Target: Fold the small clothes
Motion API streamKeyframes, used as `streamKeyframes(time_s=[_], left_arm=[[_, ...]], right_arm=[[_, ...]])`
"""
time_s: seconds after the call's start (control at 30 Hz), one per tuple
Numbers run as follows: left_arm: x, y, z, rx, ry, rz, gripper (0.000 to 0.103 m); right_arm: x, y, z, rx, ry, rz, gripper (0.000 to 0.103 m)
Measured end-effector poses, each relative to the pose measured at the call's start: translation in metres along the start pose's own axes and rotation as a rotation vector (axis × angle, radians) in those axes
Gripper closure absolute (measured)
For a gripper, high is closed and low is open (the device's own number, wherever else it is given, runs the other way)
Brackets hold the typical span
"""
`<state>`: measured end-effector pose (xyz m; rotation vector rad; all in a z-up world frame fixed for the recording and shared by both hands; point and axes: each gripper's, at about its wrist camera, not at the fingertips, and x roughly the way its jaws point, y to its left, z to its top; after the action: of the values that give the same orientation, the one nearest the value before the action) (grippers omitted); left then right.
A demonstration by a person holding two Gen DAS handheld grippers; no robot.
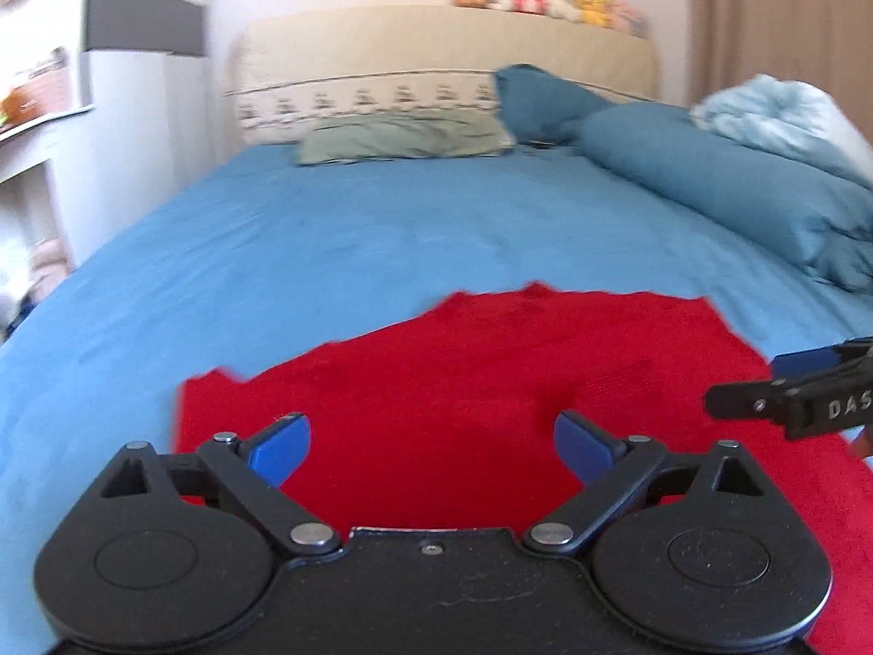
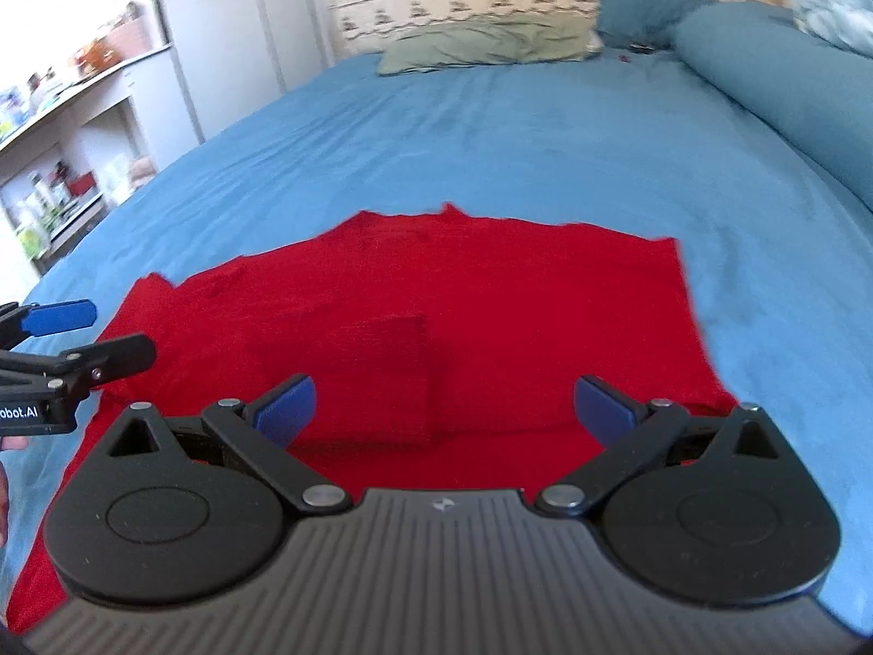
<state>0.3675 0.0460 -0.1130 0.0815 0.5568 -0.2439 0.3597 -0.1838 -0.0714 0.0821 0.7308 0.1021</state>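
Observation:
A small red garment (image 1: 464, 360) lies spread flat on the blue bed sheet (image 1: 327, 251). In the right wrist view the red garment (image 2: 436, 284) shows a square patch like a pocket (image 2: 382, 355) near its middle. My left gripper (image 1: 431, 436) hovers over the garment's near left part, jaws wide apart with only cloth seen beneath them. My right gripper (image 2: 444, 404) is also open above the garment's near edge, holding nothing. Each gripper shows in the other's view: the right gripper (image 1: 758, 382) at the right edge, the left gripper (image 2: 103, 333) at the left edge.
A green pillow (image 1: 404, 136) and dark blue pillows (image 1: 545, 98) lie by the beige headboard (image 1: 436, 49). A rolled blue duvet (image 1: 736, 185) runs along the bed's right side. Shelves with jars (image 2: 60, 174) stand left of the bed. Bare sheet (image 2: 464, 136) stretches beyond the garment.

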Motion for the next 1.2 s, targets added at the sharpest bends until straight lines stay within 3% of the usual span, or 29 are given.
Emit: streamKeyframes(time_s=[0.13, 0.27, 0.33, 0.47, 0.6, 0.7, 0.77, 0.8, 0.9, 1.03, 1.2], left_arm=[[0.005, 0.022, -0.023, -0.097, 0.018, 0.050, 0.005], [0.008, 0.043, -0.024, -0.146, 0.005, 0.112, 0.005], [0.010, 0.049, -0.027, -0.168, 0.003, 0.123, 0.005], [0.022, 0.058, -0.031, -0.213, 0.038, 0.128, 0.005], [0.020, 0.058, -0.033, -0.199, 0.034, 0.134, 0.005], [0.019, 0.057, -0.034, -0.195, 0.031, 0.140, 0.005], [0.018, 0.059, -0.034, -0.213, 0.032, 0.138, 0.005], [0.017, 0.060, -0.036, -0.223, 0.031, 0.136, 0.005], [0.016, 0.062, -0.037, -0.231, 0.030, 0.146, 0.005], [0.017, 0.063, -0.039, -0.229, 0.037, 0.149, 0.005], [0.026, 0.059, -0.041, -0.221, 0.065, 0.142, 0.005]], right_arm=[[0.027, 0.019, 0.002, -0.036, 0.035, -0.023, 0.000], [0.054, 0.016, -0.005, 0.031, 0.092, -0.042, 0.002], [0.060, 0.013, -0.012, 0.064, 0.109, -0.039, 0.014], [0.059, 0.021, -0.023, 0.004, 0.064, -0.093, 0.027], [0.056, 0.029, -0.027, -0.022, 0.054, -0.082, 0.049], [0.059, 0.031, -0.027, -0.031, 0.067, -0.089, 0.050], [0.062, 0.032, -0.024, -0.037, 0.074, -0.083, 0.065], [0.061, 0.033, -0.022, -0.051, 0.078, -0.075, 0.081], [0.054, 0.040, -0.006, -0.125, 0.064, -0.081, 0.082], [0.034, 0.026, 0.049, -0.131, -0.033, -0.099, 0.082], [0.024, -0.017, 0.097, -0.123, -0.099, -0.248, 0.082]])
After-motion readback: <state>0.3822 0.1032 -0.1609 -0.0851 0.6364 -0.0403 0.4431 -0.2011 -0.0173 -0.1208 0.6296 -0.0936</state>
